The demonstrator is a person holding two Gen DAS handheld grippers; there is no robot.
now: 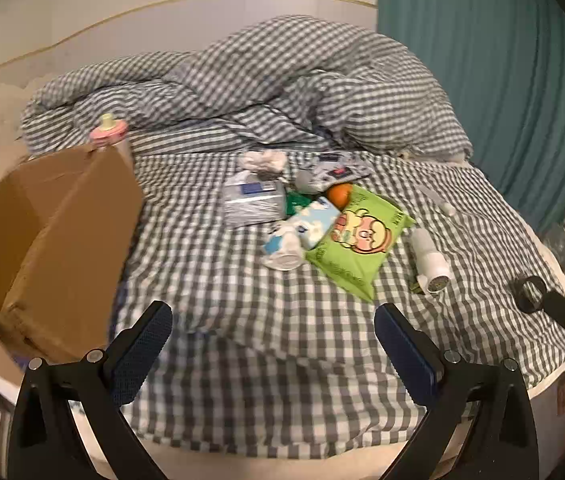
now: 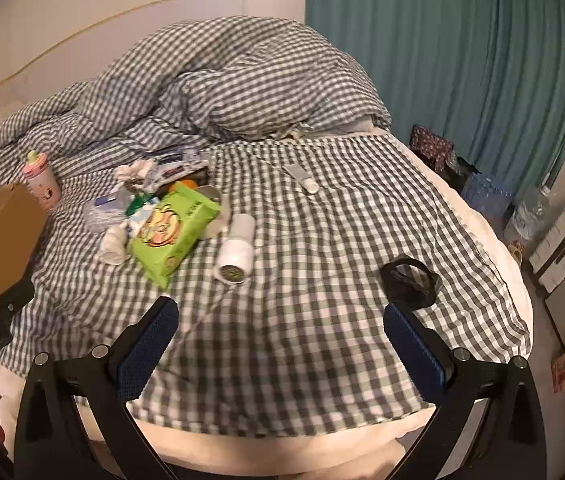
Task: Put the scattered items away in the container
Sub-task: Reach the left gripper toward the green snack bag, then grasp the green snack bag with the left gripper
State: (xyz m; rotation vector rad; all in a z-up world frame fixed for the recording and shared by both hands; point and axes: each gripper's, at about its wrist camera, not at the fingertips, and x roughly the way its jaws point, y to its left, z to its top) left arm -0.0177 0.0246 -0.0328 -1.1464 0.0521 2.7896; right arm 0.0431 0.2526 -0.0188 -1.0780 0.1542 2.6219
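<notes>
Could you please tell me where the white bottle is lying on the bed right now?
The white bottle lies on its side on the checked sheet, just right of the green packet in both views, nearer the right gripper.

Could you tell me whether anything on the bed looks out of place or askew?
Yes: a white cylindrical bottle lies tipped on its side beside the green wipes pack, and a black strap sits alone near the bed's edge, away from the brown cardboard box.
</notes>
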